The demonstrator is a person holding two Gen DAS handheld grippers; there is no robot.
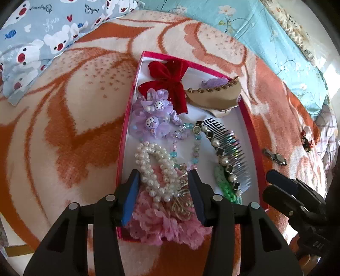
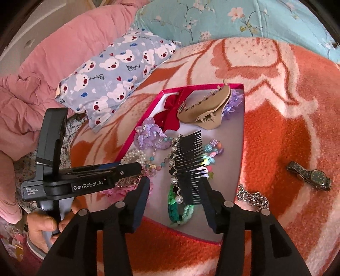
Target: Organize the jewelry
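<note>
Left gripper (image 1: 163, 184) is held apart over the pearl bracelet (image 1: 155, 169) in the red box (image 1: 125, 135). Right gripper (image 2: 176, 201) is spread, empty, with the black comb (image 2: 189, 165) between its tips; the watch (image 2: 310, 176) is seen right of it on the blanket (image 2: 276, 138)

An orange-and-cream flower-patterned blanket (image 2: 276, 131) covers the bed across the centre of both views. A pale blue bear-print pillow (image 2: 114, 78) lies at upper left, a teal floral quilt (image 2: 233, 19) along the top, a rumpled pink comforter (image 2: 42, 70) at far left, with bright daylight at the right edge of the left view
</note>
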